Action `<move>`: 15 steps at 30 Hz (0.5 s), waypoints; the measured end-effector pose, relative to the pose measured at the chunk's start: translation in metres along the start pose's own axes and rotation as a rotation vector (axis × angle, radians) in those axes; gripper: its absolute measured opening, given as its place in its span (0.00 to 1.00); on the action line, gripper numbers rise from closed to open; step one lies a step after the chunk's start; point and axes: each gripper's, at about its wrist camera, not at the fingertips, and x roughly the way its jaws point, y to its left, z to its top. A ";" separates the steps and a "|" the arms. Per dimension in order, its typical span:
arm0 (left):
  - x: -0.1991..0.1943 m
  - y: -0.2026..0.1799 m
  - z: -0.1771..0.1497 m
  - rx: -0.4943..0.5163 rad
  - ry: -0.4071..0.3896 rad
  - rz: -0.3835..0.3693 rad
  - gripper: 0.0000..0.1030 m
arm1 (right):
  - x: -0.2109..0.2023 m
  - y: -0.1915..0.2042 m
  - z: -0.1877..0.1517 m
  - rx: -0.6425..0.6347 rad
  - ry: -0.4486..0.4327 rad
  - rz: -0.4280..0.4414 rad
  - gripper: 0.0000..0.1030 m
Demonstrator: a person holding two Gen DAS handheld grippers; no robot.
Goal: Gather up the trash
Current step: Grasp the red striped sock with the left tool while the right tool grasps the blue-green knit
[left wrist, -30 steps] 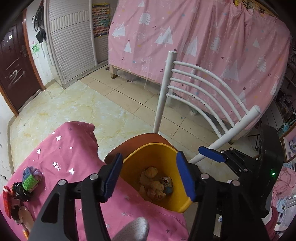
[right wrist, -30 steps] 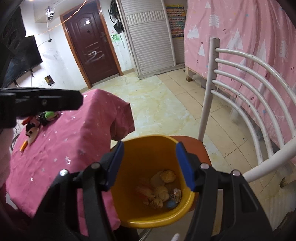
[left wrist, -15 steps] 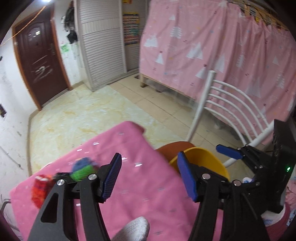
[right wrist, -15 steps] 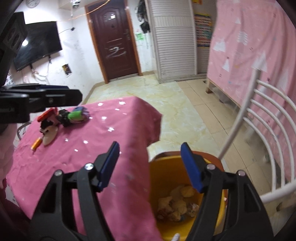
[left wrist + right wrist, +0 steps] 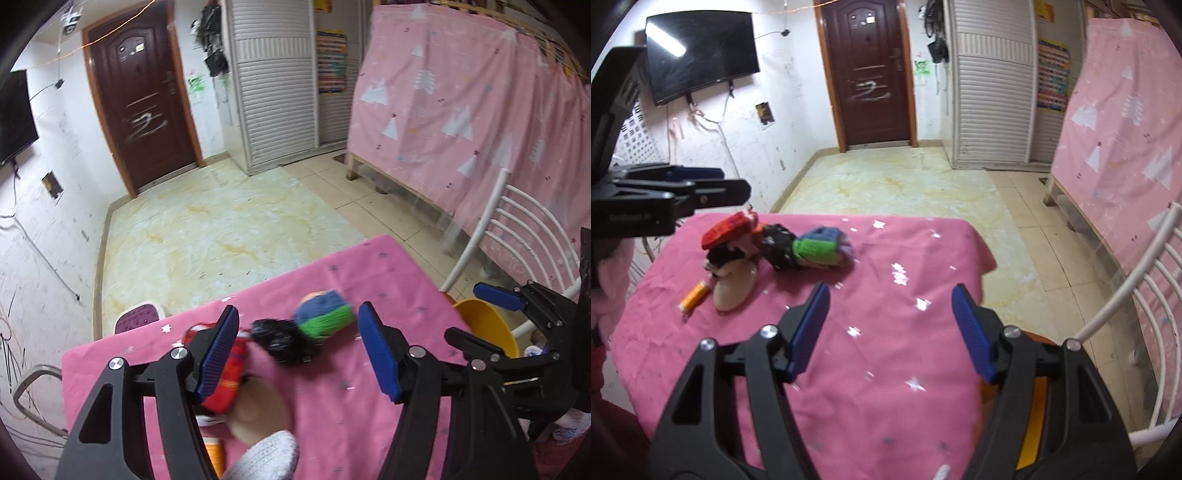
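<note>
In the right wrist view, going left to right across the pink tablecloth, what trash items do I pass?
Orange tube → red wrapper → black crumpled bag → green and blue knitted ball.

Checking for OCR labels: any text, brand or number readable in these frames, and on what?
None legible.
Wall poster beside the slatted wardrobe: coloured rows, too small to read.
Door: white scrawl and a small plate, unreadable.
Left claw body: faint embossed lettering, blurred.
</note>
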 end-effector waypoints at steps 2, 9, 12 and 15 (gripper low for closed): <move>0.002 0.011 -0.003 -0.011 0.007 0.006 0.57 | 0.008 0.008 0.005 -0.006 0.008 0.010 0.64; 0.023 0.047 -0.011 -0.059 0.052 0.018 0.57 | 0.033 0.026 0.022 -0.028 0.030 0.027 0.64; 0.036 0.058 -0.015 -0.062 0.080 0.014 0.57 | 0.046 0.029 0.029 -0.026 0.043 0.033 0.64; 0.049 0.063 -0.019 -0.053 0.105 0.006 0.58 | 0.060 0.029 0.035 -0.020 0.059 0.041 0.64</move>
